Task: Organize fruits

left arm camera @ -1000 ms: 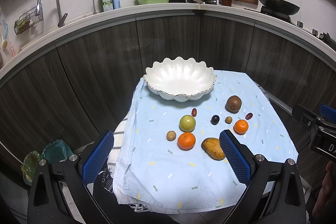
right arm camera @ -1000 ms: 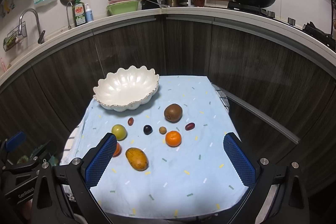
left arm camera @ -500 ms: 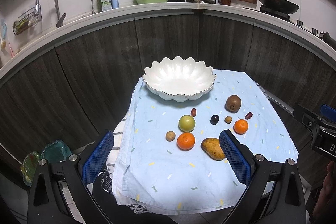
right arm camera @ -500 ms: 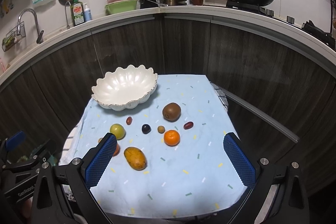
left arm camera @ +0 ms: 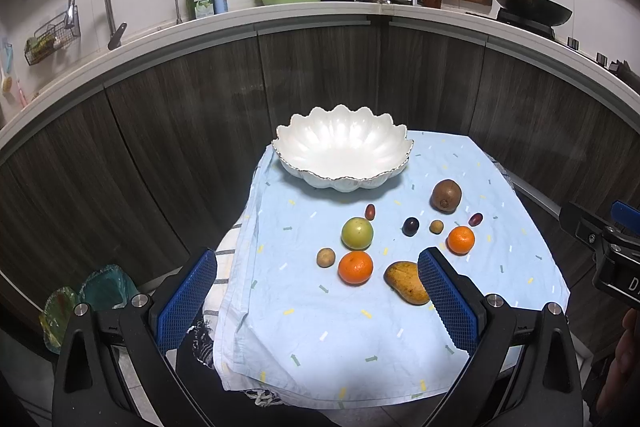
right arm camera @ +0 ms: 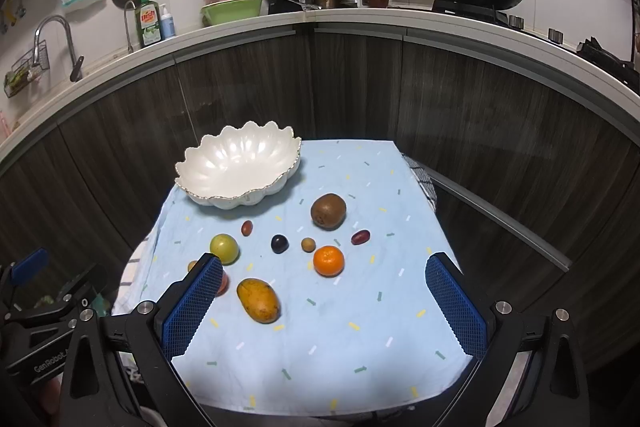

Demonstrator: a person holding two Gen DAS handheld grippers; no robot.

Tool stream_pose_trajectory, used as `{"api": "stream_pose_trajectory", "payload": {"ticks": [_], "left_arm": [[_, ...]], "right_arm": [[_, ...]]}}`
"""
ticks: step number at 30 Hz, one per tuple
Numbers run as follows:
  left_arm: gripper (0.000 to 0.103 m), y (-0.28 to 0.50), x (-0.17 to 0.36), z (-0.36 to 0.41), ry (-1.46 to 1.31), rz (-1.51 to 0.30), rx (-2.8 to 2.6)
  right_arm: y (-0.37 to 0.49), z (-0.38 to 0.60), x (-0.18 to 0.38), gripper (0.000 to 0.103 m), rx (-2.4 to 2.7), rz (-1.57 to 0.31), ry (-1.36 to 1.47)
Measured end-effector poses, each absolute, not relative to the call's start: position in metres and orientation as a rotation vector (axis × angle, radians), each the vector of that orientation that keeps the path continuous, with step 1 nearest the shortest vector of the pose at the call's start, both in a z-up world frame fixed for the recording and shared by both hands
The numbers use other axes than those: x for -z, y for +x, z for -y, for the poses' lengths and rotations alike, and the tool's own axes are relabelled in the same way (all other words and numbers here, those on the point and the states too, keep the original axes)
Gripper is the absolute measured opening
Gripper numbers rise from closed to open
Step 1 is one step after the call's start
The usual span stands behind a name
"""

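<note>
- Both views sit a little nearer the table than a second ago; the fruit lies where it did.
- Table cloth [left arm camera: 360, 339], pale blue with flecks, covers the table in front of dark cabinet doors.
- White scalloped bowl [left arm camera: 344, 151] stands at the far left of the cloth, with no fruit in it.
- Left hand-held gripper [left arm camera: 316, 303] hovers over the near edge, jaws wide, holding nothing.
- Right hand-held gripper [right arm camera: 324, 307] hovers likewise, jaws wide and empty.
- Mango [right arm camera: 258, 300] lies nearest, between the right gripper's fingers in its view.
- Kiwi [right arm camera: 328, 211] sits far right, well apart from the bowl.
- Green apple [left arm camera: 357, 233] rests just beyond the left orange [left arm camera: 355, 268].
- Right orange [right arm camera: 329, 260] lies near a red grape [right arm camera: 360, 237].
- Dark plum [right arm camera: 279, 243] and a small tan fruit [right arm camera: 308, 244] sit mid-cloth.
</note>
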State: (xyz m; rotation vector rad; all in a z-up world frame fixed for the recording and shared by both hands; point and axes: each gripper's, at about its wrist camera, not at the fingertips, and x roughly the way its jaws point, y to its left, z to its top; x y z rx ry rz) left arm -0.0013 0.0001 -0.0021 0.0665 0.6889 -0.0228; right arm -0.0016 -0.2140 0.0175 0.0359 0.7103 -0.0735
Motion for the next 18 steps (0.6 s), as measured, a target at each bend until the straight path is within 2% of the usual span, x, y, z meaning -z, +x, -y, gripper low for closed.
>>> {"api": "stream_pose_trajectory", "payload": {"ticks": [18], "left_arm": [[0.102,0.0026,0.0073,-0.0017,0.071,-0.703,0.036]], "right_arm": [[0.0035,0.2114,-0.0105,0.103,0.064,-0.726,0.037]]}}
